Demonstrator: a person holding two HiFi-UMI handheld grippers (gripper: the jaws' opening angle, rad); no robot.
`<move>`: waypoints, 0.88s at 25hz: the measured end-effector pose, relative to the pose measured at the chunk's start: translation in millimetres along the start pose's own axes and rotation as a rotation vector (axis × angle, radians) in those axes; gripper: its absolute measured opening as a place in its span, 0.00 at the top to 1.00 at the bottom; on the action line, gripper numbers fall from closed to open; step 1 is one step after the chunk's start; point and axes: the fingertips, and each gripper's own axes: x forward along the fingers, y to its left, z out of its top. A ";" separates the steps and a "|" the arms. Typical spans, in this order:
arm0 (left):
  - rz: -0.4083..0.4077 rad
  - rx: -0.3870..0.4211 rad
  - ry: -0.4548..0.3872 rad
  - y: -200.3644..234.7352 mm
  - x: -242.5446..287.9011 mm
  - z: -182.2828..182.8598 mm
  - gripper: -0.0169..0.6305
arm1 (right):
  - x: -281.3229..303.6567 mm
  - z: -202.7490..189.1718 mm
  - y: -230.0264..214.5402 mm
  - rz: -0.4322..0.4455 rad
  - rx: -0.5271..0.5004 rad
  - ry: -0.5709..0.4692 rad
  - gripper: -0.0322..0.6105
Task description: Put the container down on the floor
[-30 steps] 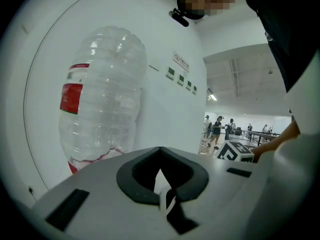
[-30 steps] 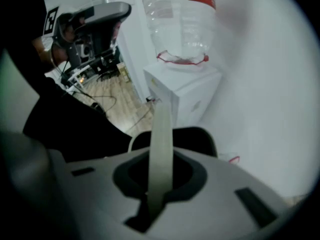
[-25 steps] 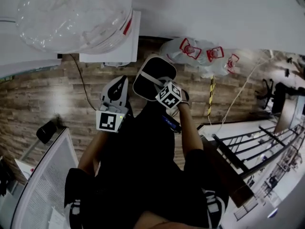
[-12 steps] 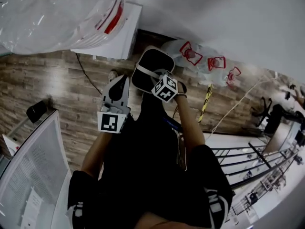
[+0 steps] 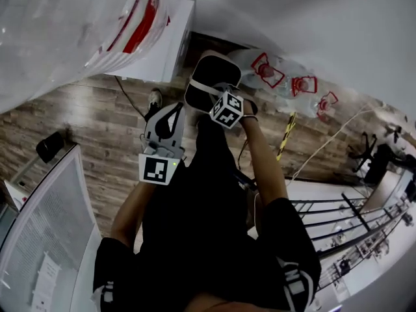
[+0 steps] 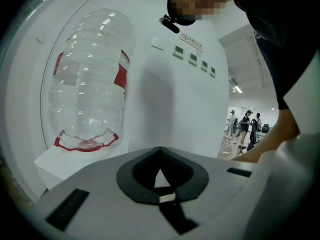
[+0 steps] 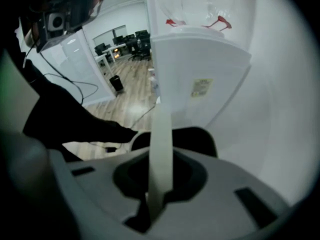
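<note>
Since a second ago my right gripper (image 5: 220,98) and left gripper (image 5: 168,119) sit lower. Right points steeply down, clamping the pale strap (image 7: 161,149) of the black oval container (image 5: 209,80); left is closed, empty.

We could read no words or numbers anywhere. The wall sign (image 6: 192,42) carried a red ring and a line of print too small to make out. The pale sticker (image 7: 201,88) on the white stand (image 7: 200,59) was blurred. The bags (image 5: 281,77) bore red emblems only.
</note>
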 end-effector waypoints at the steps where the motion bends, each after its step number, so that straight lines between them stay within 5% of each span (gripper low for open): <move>1: -0.001 0.004 0.007 0.2 2.3 -5.3 0.93 | 7.5 -2.5 -2.1 0.000 0.000 0.000 0.88; 22: -0.025 -0.032 0.052 13.2 29.6 -71.5 0.93 | 163.9 -30.1 -39.6 -0.013 -0.053 0.015 0.88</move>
